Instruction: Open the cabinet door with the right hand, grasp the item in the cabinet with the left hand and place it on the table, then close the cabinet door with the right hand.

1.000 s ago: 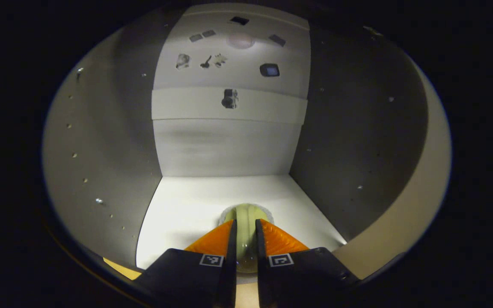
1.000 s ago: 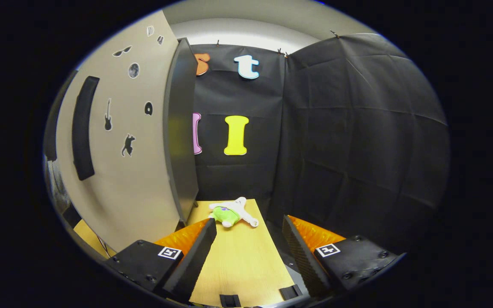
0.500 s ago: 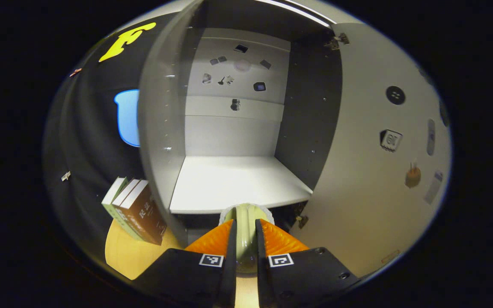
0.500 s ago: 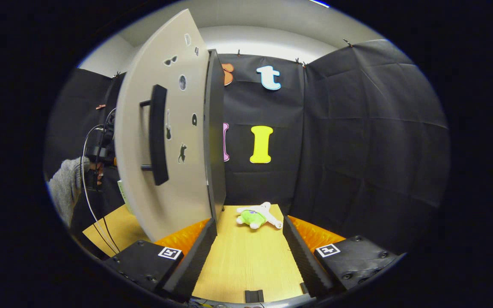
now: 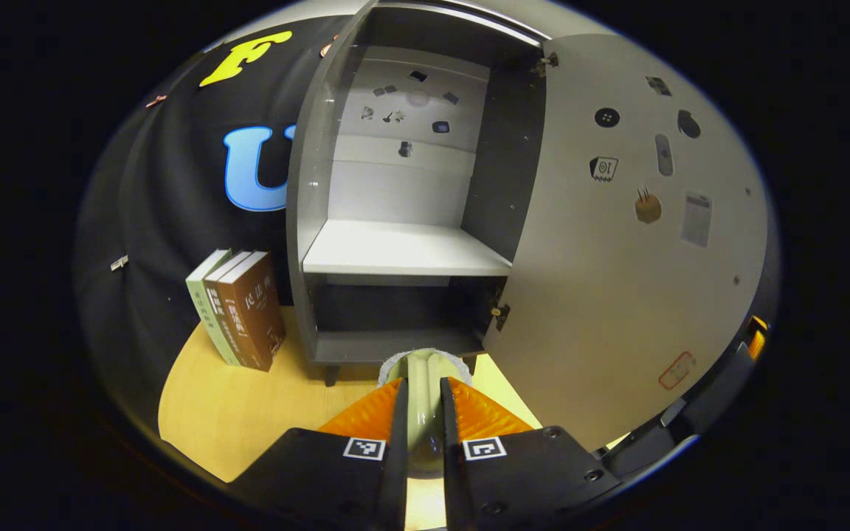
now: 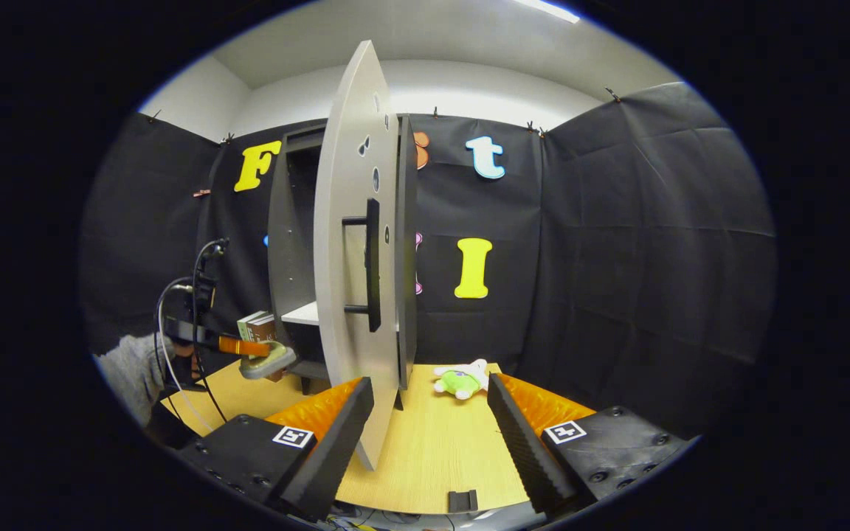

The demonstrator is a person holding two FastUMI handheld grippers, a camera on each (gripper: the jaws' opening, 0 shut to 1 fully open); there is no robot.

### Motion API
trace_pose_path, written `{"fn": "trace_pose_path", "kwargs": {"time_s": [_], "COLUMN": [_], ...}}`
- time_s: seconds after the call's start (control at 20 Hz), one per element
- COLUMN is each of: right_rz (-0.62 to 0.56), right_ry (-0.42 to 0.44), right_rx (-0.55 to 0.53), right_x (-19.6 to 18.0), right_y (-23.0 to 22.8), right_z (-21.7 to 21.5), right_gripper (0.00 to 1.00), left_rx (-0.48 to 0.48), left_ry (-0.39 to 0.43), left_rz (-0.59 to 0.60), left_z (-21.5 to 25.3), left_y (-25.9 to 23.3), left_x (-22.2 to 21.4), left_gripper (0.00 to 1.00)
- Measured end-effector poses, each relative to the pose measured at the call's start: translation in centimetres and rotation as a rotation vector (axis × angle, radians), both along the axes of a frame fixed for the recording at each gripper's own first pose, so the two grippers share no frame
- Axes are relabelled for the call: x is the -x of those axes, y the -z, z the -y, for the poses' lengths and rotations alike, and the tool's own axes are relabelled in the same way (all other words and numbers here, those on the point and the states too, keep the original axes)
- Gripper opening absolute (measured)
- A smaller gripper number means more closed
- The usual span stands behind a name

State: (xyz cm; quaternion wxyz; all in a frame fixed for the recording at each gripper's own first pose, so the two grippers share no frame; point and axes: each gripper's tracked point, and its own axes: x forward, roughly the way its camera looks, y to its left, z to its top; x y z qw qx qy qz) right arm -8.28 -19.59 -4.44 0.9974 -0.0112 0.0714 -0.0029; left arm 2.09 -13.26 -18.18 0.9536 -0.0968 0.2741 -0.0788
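Left to right: books (image 5: 237, 306) lean by the open cabinet (image 5: 395, 221). The left tool (image 5: 423, 413) is clamped on a pale green item (image 5: 423, 383) above the counter (image 5: 240, 413). The right tool (image 6: 429, 413) gapes empty near the door (image 6: 351, 258).

Both views toward cabinet (image 5: 395, 251), near.

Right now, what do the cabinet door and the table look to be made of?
The cabinet door looks like painted or laminated board: smooth, matte pale grey, flat with a thin edge. The table looks like light wood or wood-look laminate: pale yellow with fine grain lines. Which, I can't tell.
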Motion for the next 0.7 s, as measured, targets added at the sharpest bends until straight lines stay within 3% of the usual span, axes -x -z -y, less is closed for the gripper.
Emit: {"fn": "trace_pose_path", "kwargs": {"time_s": [0.25, 0.4, 0.7], "right_rz": [0.020, 0.026, -0.040], "right_ry": [-0.063, -0.113, -0.178], "right_rx": [0.019, 0.015, -0.011], "right_x": [-1.9, -2.7, -4.3], "right_y": [0.6, 0.9, 4.2], "right_z": [0.2, 0.4, 2.3], "right_gripper": [0.98, 0.94, 0.98], "left_rx": [0.039, 0.005, -0.047], "left_ry": [-0.039, -0.084, -0.093], "left_rz": [-0.018, -0.024, -0.028], "left_z": [3.3, 4.8, 8.7], "left_y": [6.1, 10.4, 17.6], "left_x": [3.1, 5.0, 7.7], "left_gripper": [0.24, 0.24, 0.24]}}
